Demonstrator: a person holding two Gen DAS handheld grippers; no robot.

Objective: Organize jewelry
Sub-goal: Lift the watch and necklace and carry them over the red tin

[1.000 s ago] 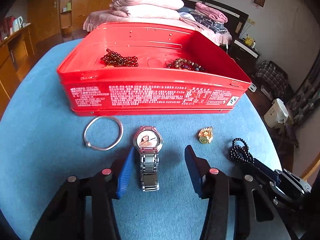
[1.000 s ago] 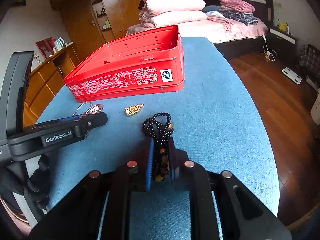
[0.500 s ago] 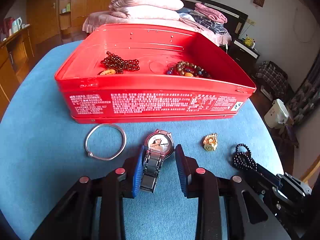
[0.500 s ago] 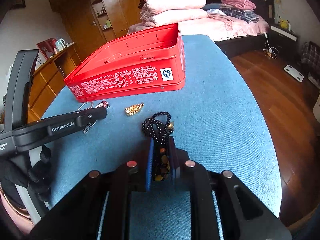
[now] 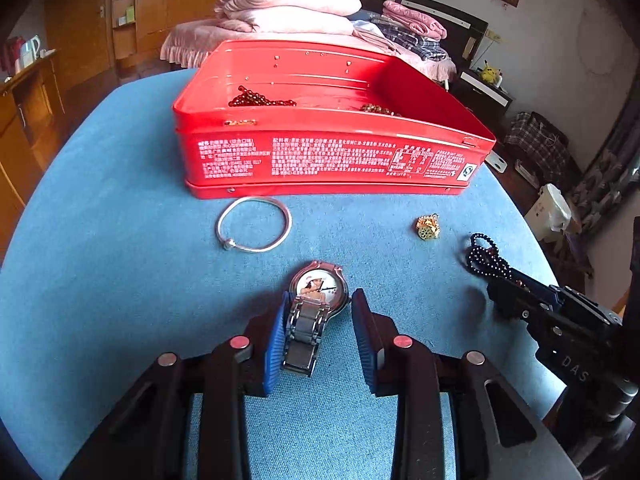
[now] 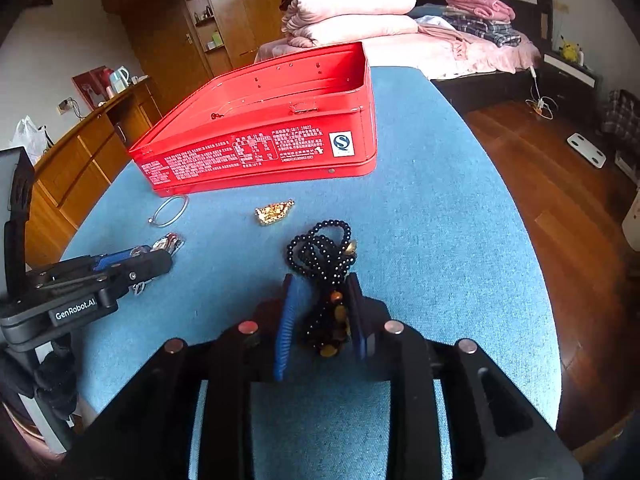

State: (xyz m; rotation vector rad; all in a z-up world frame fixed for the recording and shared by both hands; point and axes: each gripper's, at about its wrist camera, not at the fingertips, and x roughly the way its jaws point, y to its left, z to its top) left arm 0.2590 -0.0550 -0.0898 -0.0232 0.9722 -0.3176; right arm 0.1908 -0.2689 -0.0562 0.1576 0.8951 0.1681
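Note:
A silver wristwatch (image 5: 316,300) lies on the blue table between the pads of my left gripper (image 5: 320,320); the left pad touches its band, the right pad stands apart. My right gripper (image 6: 322,312) is shut on a black bead necklace (image 6: 320,248), whose loop lies on the table ahead of the pads; the necklace also shows in the left wrist view (image 5: 486,258). The open red tin (image 5: 328,152) holds dark red beads (image 5: 256,100) and more beads (image 5: 378,110). A silver bangle (image 5: 254,224) and a gold brooch (image 5: 427,228) lie in front of the tin.
The round blue table (image 6: 440,220) drops off to a wooden floor on the right. My right gripper's body (image 5: 560,332) sits close to the right of the left one. A bed with folded bedding (image 6: 352,12) stands behind the table.
My left gripper's jaws narrowed around the watch band, then the gripper pulled back and shifted right, the watch coming with it away from the tin. The right gripper stays shut on the necklace.

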